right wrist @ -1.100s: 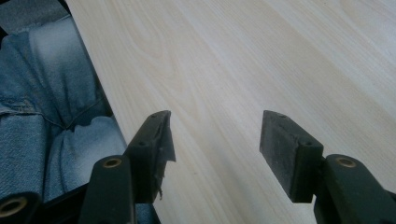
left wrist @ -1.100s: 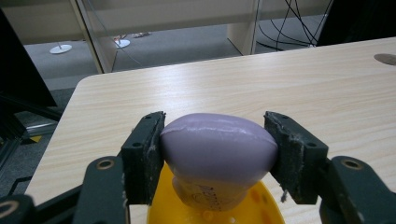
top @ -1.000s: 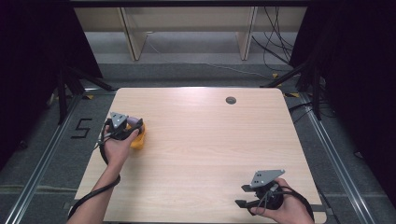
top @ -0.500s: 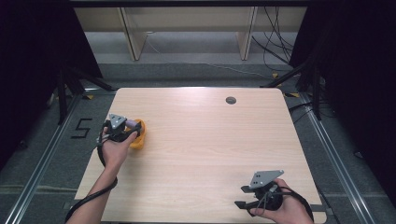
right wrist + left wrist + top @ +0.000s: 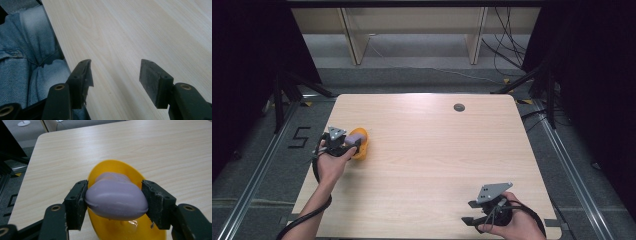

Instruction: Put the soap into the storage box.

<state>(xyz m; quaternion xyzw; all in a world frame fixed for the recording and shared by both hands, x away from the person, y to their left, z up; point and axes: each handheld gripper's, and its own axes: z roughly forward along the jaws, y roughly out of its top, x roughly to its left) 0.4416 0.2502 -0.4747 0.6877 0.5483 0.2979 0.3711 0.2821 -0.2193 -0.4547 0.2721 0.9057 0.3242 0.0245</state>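
Left gripper (image 5: pixel 115 202) closed on lilac soap-like bar (image 5: pixel 116 199), both pads (image 5: pixel 77 203) pressed against its rounded flanks; jaws have just been easing open slightly, bar between them and contact not yet broken on either side in left gripper view. Held directly over yellow dish (image 5: pixel 127 230), dish resting on wooden table (image 5: pixel 427 150) at mid-left of high view, near left edge. Bar's long axis pointing away from the camera along the jaws, far end dipping toward dish hollow, near end bulging toward lens (underside hidden, so cannot tell whether it already touches the dish floor). Same pairing seen from above: left gripper (image 5: pixel 353 141), bar (image 5: pixel 355 136) above dish (image 5: pixel 360 145). Key relation for next move: bar sits straight above dish, no sideways offset visible, so only lowering and release judged needed; likely a placing step, nearly complete. Risk judged: rounded, slick-looking bar could slide toward low end of dish on release. Right gripper (image 5: pixel 115 75) open, nothing between jaws, bare tabletop beneath, blue denim at left of its view; seen at lower right of high view (image 5: pixel 474 212), well apart from dish. Left hand clearly nearer.
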